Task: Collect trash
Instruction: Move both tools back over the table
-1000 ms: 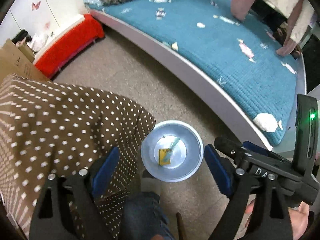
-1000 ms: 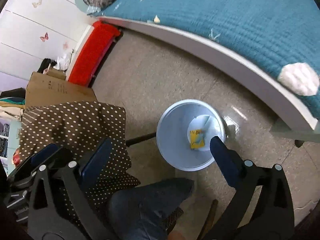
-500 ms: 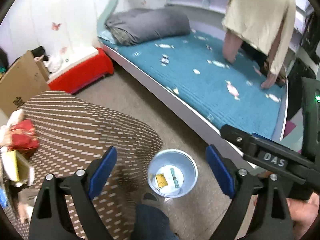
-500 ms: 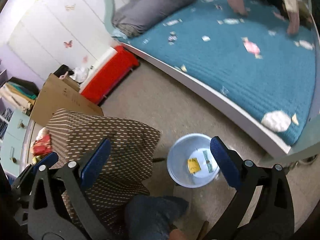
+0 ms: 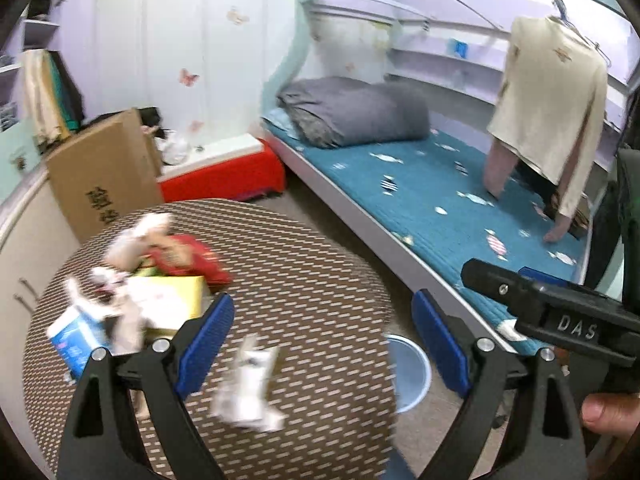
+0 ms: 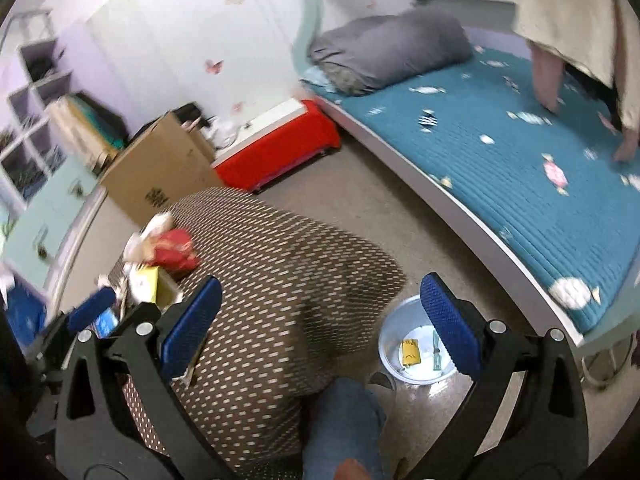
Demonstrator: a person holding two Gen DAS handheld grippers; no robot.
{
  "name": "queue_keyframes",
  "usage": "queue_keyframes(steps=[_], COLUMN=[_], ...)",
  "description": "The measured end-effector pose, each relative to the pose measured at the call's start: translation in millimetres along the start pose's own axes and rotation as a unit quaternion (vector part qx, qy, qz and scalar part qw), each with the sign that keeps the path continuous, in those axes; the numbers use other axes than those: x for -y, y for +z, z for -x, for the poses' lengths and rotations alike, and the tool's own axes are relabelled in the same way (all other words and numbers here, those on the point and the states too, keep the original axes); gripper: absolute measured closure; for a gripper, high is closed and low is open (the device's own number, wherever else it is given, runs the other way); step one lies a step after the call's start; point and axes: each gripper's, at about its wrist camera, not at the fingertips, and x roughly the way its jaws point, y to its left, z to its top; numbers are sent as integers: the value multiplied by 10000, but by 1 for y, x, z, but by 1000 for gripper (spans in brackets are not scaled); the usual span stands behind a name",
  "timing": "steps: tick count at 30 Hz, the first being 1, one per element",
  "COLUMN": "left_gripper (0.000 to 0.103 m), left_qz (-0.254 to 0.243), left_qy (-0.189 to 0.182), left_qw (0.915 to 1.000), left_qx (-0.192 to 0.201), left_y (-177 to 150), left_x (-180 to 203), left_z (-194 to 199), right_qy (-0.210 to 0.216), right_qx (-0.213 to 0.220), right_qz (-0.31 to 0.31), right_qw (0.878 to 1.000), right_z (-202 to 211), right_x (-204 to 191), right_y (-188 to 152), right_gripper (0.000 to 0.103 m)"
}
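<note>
Left wrist view. Left gripper fingers spread wide, blue pads bare, nothing between them. It hangs over the near edge of a round table with a brown spotted cloth. Trash pile sits toward the table's left edge: red packet, yellow-and-white box, blue-and-white carton, crumpled white paper. One crumpled white wrapper lies alone near the table's near edge, just below the left pad. Pale blue bin stands on the floor off the table's right edge, partly hidden by it. Right gripper's black body crosses the lower right; a thumb shows under it. Bed with teal cover behind, grey bedding at its head. Cardboard box and red case against the wall. Picture motion-blurred.

Right wrist view. Right gripper also wide apart, nothing held. Table fills the middle; trash pile at its far left edge. Left gripper's blue pad shows low left, beside the pile. Bin on the floor between table and bed, a yellow packet and a pale strip lying in its bottom. A knee in jeans at the bottom edge.
</note>
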Motion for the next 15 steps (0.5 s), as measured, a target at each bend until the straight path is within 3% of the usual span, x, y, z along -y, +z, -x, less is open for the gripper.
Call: queue_keyframes(steps=[7,15], left_gripper=[14,14], left_qz=[445,1152], left_qy=[559,1146], left_qw=[9974,9867], left_qx=[98,-39], left_y=[-26,-60], left_x=[-73,-154], left_z=[31,51], right_qy=[299,426], right_qx=[-231,-828], right_qz=[363,591], right_qw=[9986,9939], right_z=[-12,-51], right_x=[-66,-114], right_y=[-24,-61], right_gripper=[6,6])
